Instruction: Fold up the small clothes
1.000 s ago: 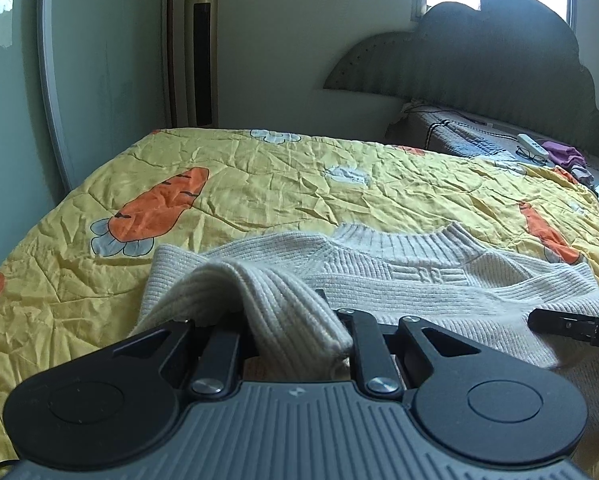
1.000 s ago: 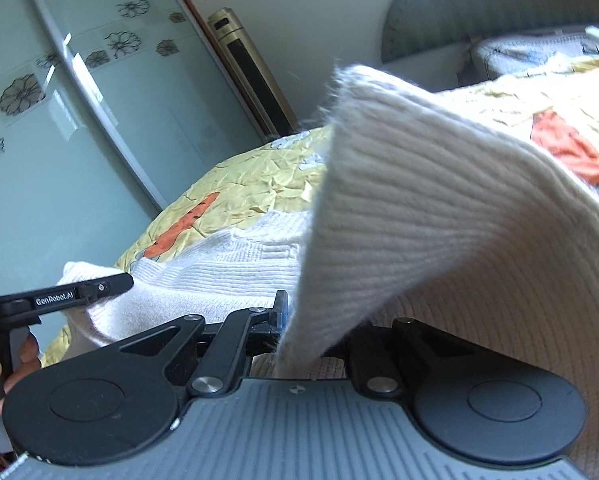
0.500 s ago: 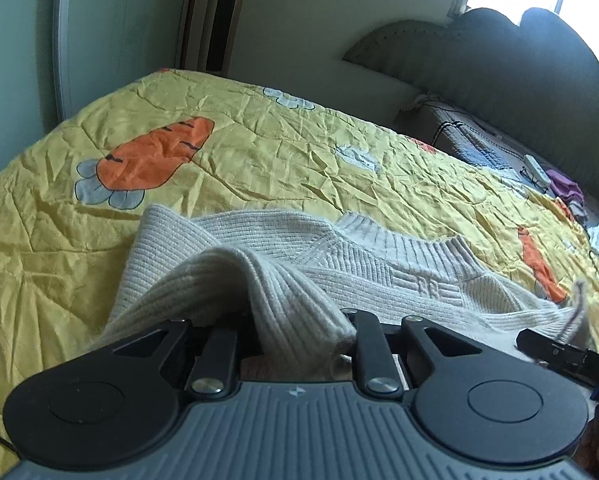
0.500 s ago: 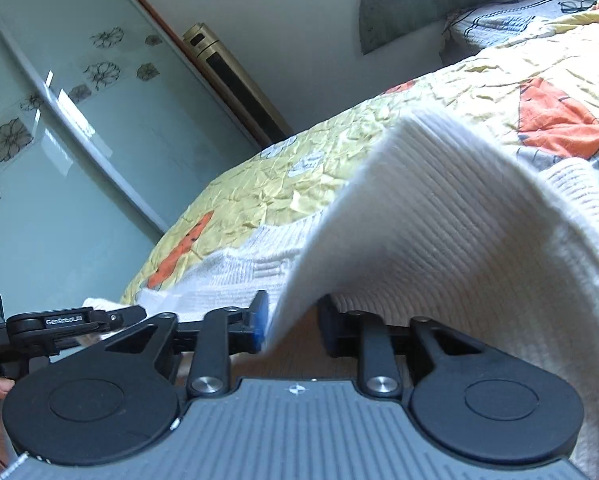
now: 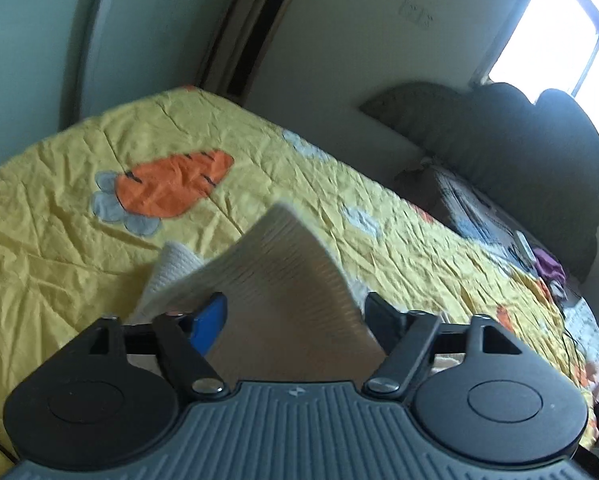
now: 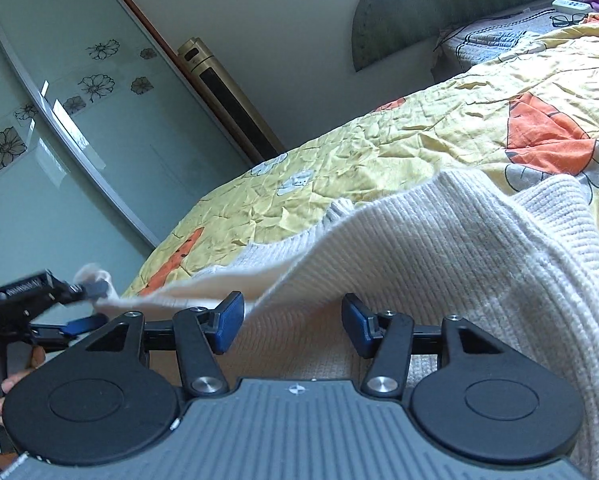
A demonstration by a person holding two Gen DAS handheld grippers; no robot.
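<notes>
A cream ribbed knit sweater (image 6: 439, 248) lies on the yellow carrot-print bedspread (image 6: 439, 128). In the left wrist view my left gripper (image 5: 295, 316) is open, its jaws wide apart, and a blurred flap of the sweater (image 5: 283, 264) stands between them, not clamped. In the right wrist view my right gripper (image 6: 293, 320) is open too, with the sweater's hem draped loose over the gap. The left gripper (image 6: 79, 308) also shows at the left edge there, beside the sweater's far corner.
The bedspread (image 5: 99, 248) covers the whole bed. A dark headboard (image 5: 519, 140) and a pillow with glasses and a remote (image 6: 567, 10) lie at the far end. A glass sliding door (image 6: 59, 140) and a gold tower unit (image 6: 227, 96) stand beyond the bed's far side.
Both grippers were shut on sweater cloth and lifting it; both have now opened. The cloth has dropped lower and spread flatter, and the left view has tilted and shifted.
</notes>
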